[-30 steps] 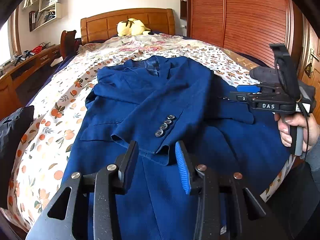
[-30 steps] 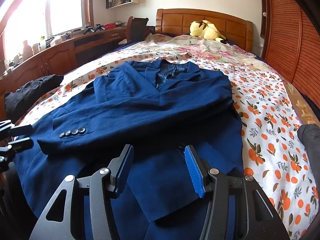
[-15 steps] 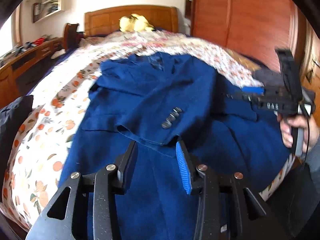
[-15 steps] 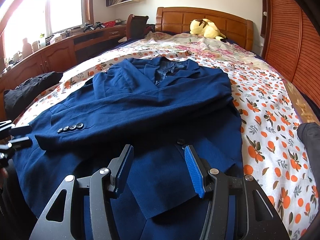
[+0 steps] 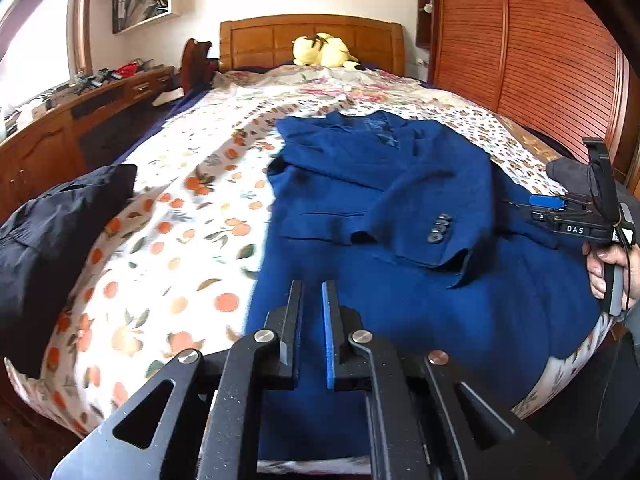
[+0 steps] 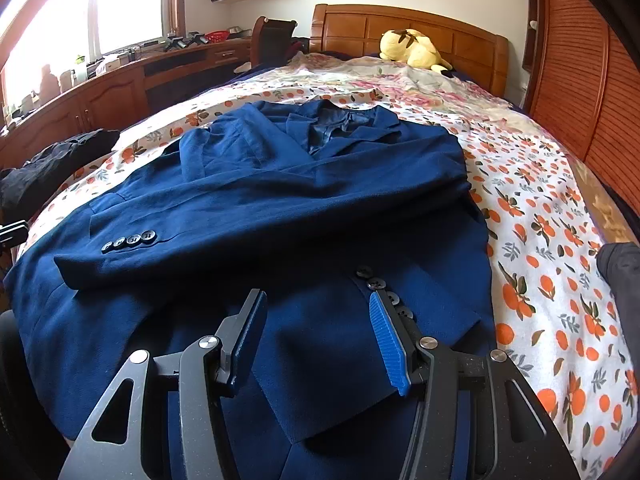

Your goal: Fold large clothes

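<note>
Open floral bedspread point(image 5: 172, 216) is left clear ahead and to the left of the left gripper point(image 5: 311, 292), bounded farther left by a dark garment heap point(image 5: 52, 240). To its right, the way is taken up by the blue jacket point(image 5: 400, 208). Ahead of the right gripper point(image 6: 316, 312) the jacket's folded sleeve point(image 6: 248, 224) lies crosswise; bare spread is seen to its right.

Matt woollen-looking blue jacket point(image 6: 280, 200) on printed cotton-like bedsheet point(image 6: 540, 220).
</note>
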The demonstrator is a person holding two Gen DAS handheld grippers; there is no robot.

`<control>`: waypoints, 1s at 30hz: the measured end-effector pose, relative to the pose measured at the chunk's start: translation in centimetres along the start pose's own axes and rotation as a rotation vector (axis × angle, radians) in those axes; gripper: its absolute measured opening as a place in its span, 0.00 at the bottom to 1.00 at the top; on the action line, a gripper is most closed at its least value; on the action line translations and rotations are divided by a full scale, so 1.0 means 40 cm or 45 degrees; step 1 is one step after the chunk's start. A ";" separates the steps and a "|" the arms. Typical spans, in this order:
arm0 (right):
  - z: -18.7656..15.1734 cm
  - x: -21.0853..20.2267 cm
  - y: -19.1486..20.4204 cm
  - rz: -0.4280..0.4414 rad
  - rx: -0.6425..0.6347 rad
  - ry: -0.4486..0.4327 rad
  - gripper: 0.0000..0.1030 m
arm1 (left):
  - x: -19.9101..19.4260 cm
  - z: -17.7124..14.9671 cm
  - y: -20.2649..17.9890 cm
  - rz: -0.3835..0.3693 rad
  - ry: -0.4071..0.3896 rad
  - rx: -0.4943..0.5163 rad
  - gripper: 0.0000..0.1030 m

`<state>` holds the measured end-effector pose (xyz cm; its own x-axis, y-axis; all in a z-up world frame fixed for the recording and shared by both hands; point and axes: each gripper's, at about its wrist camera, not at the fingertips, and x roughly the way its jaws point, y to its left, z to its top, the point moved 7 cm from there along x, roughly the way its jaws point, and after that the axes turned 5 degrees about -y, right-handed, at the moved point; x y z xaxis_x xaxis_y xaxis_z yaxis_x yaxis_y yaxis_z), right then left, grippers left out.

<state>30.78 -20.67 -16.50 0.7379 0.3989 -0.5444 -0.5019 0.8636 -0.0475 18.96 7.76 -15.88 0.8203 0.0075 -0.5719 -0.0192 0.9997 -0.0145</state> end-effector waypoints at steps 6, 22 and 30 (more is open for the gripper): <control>0.020 -0.030 -0.018 -0.034 0.025 -0.076 0.54 | -0.025 0.009 0.050 -0.019 0.027 -0.034 0.63; -0.060 -0.185 -0.072 -0.122 0.067 -0.110 0.75 | 0.008 -0.031 0.125 -0.043 0.070 -0.057 0.90; -0.157 -0.265 -0.105 -0.207 0.072 0.021 0.75 | 0.037 -0.056 0.130 -0.031 0.106 -0.041 0.90</control>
<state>22.24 -30.46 -15.80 0.7996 0.2480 -0.5469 -0.3501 0.9325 -0.0890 18.78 12.91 -18.64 0.7703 -0.0199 -0.6374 -0.0192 0.9983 -0.0544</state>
